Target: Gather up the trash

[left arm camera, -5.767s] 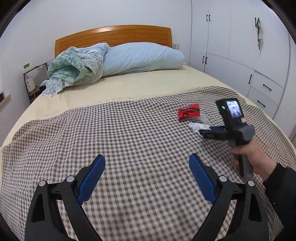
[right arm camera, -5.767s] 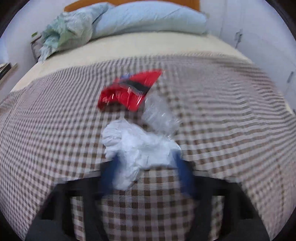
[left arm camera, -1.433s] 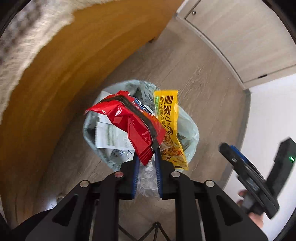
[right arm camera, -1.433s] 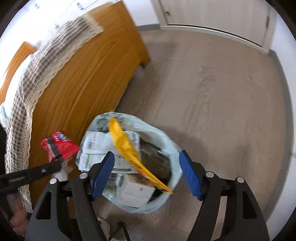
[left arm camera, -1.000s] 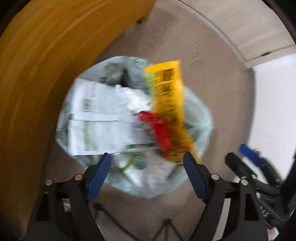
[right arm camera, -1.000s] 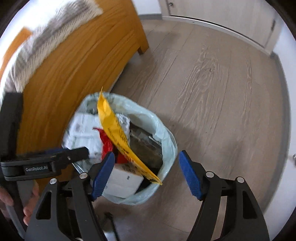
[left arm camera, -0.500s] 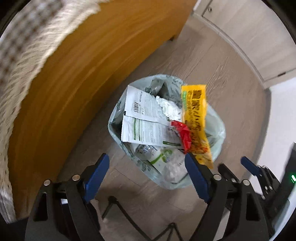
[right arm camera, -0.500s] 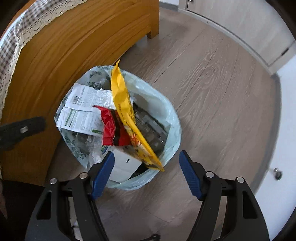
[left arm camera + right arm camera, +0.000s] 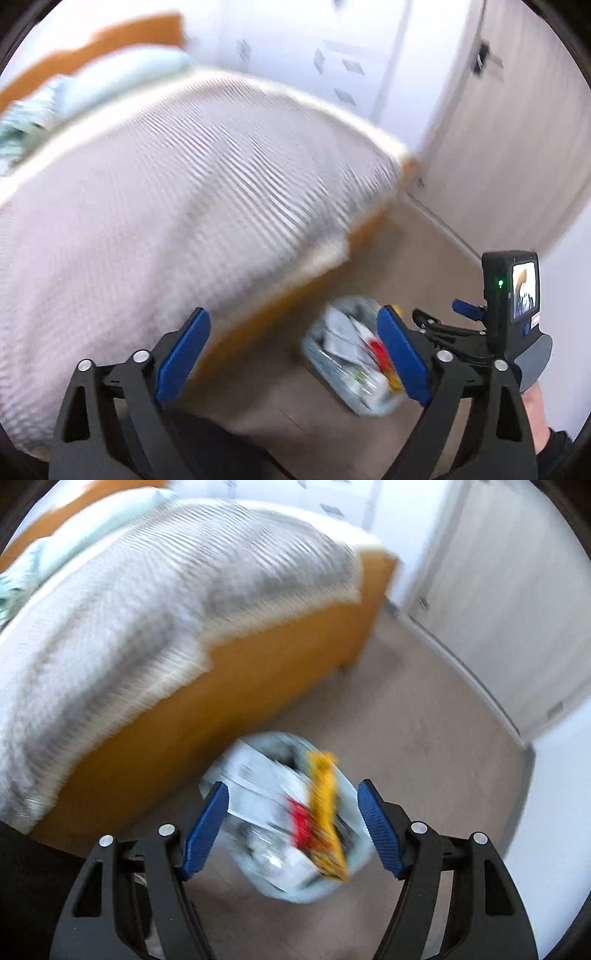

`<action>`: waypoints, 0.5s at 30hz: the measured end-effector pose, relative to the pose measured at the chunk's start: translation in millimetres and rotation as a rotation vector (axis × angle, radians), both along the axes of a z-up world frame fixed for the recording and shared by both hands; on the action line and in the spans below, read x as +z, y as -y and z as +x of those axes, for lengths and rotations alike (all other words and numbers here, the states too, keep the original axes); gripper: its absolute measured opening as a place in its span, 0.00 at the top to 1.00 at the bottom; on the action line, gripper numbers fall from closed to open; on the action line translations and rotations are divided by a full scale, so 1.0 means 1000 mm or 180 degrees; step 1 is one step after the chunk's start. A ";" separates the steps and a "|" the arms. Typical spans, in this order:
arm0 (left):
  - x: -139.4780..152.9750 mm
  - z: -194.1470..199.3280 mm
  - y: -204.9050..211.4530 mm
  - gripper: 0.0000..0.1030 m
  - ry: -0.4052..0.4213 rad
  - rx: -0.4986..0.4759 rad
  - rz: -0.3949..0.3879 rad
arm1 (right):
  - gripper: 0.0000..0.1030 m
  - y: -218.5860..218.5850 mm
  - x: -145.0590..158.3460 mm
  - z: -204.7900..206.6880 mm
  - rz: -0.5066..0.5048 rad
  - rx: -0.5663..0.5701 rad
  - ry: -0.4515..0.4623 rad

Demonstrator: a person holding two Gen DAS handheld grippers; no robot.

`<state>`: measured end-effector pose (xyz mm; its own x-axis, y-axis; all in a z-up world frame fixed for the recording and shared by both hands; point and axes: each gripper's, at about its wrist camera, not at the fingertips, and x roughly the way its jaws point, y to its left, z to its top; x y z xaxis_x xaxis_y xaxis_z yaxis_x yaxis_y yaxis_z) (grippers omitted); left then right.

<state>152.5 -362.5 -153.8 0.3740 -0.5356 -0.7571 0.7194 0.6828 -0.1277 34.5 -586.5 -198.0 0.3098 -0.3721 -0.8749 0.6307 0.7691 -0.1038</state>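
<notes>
The checked bedspread (image 9: 155, 590) is showing as blurred brown-and-white stripes, edged in cream. The bed's footboard (image 9: 221, 709) is glowing orange-brown wood, and the headboard (image 9: 110, 33) is matching it. A pale blue pillow (image 9: 122, 77) is lying beside a mint-green quilt (image 9: 18, 133). The floor (image 9: 424, 720) is showing grey-brown wood grain; the wardrobe doors (image 9: 517, 129) are looking pale beige. The bin liner (image 9: 343, 882) is looking pale blue-green, with a yellow wrapper (image 9: 325, 812), a red wrapper (image 9: 301, 823) and white papers (image 9: 258, 775) inside. Each hand-held gripper (image 9: 291, 823) is wearing blue pads (image 9: 376, 827) on black arms.
</notes>
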 end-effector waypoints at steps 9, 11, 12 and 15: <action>0.090 0.013 -0.198 0.07 0.1203 0.1257 -0.0002 | 0.29 -0.166 0.105 0.085 -0.0275 0.1295 0.0759; 0.105 0.012 -0.234 0.07 0.1363 0.1485 -0.0027 | 0.26 -0.200 0.130 0.091 -0.0382 0.1531 0.0956; 0.112 0.010 -0.252 0.07 0.1436 0.1608 -0.0042 | 0.26 -0.211 0.140 0.092 -0.0428 0.1607 0.1017; 0.139 -0.001 -0.309 0.07 0.1636 0.2026 -0.0124 | 0.26 -0.248 0.175 0.091 -0.0541 0.1798 0.1311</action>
<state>151.5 -53.5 -14.5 0.9107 -0.1260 -0.3934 0.1706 0.9821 0.0804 125.1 -338.3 -23.0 0.7877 -0.1780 -0.5898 0.1547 0.9838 -0.0903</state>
